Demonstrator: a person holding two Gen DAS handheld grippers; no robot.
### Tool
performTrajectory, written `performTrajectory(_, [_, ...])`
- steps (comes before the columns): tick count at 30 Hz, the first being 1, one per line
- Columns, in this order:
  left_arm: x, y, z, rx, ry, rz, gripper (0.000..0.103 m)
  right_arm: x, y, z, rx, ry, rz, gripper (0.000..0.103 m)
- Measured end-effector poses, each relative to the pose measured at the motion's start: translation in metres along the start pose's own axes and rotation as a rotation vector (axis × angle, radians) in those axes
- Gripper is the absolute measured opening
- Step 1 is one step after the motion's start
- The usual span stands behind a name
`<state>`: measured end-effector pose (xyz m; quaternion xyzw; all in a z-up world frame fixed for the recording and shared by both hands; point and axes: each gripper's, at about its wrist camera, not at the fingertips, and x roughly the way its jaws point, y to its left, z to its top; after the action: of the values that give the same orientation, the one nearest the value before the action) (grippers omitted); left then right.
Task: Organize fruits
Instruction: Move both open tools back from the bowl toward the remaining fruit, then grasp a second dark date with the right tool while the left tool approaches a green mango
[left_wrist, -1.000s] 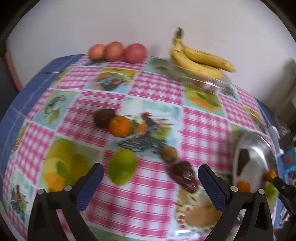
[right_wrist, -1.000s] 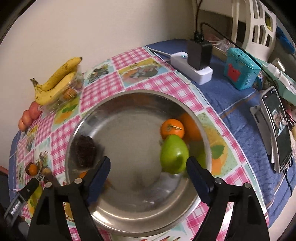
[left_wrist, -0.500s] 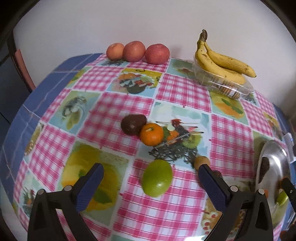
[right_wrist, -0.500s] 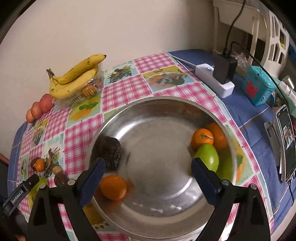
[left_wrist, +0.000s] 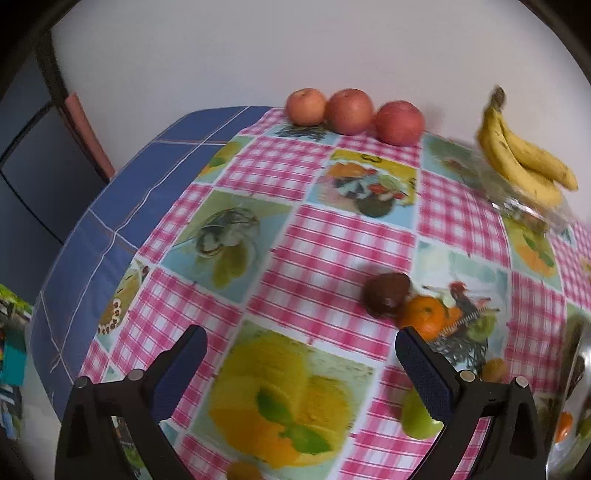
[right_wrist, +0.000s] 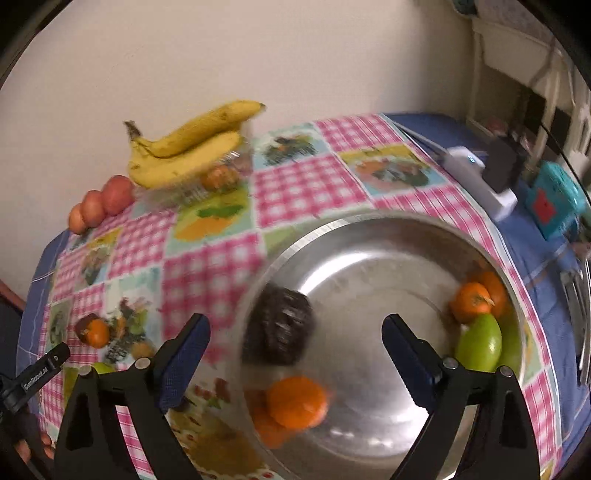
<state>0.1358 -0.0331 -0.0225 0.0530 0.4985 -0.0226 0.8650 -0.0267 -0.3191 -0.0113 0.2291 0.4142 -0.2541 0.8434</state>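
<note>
Both grippers gape empty: left gripper (left_wrist: 301, 363), right gripper (right_wrist: 295, 349). The orange (left_wrist: 423, 317), just beyond the left's right finger, looks soft-skinned, round, likely to roll; grip across its middle.

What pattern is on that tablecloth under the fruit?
Pink-and-white checks alternating with printed fruit pictures; the tablecloth shows best in the left wrist view.

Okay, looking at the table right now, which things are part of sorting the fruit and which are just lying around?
Part of the job:
metal bowl
dark fruit in the bowl
two oranges in the bowl
green fruit in the bowl
loose orange, brown fruit, green fruit on the tablecloth
bananas
three apples

Just lying about:
white power strip
black adapter
teal box
</note>
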Motion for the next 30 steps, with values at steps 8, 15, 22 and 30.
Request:
performTrajectory(8, [-0.014,0.041,0.009,-0.070,-0.111,-0.039,0.103,0.001,0.042,0.004,-0.045,0.007,0.162,0.094])
performTrajectory(15, [-0.018,0.057,0.013,-0.139,-0.141,-0.147,0.103,0.006,0.084,-0.011,-0.153,0.059,0.216,0.094])
performTrajectory(22, [-0.010,0.046,0.007,-0.172,-0.038,-0.259,0.102,0.013,0.089,-0.020,-0.157,0.104,0.237,0.077])
performTrajectory(30, [0.014,0.028,-0.008,-0.151,0.090,-0.250,0.096,0.029,0.092,-0.029,-0.186,0.185,0.244,0.055])
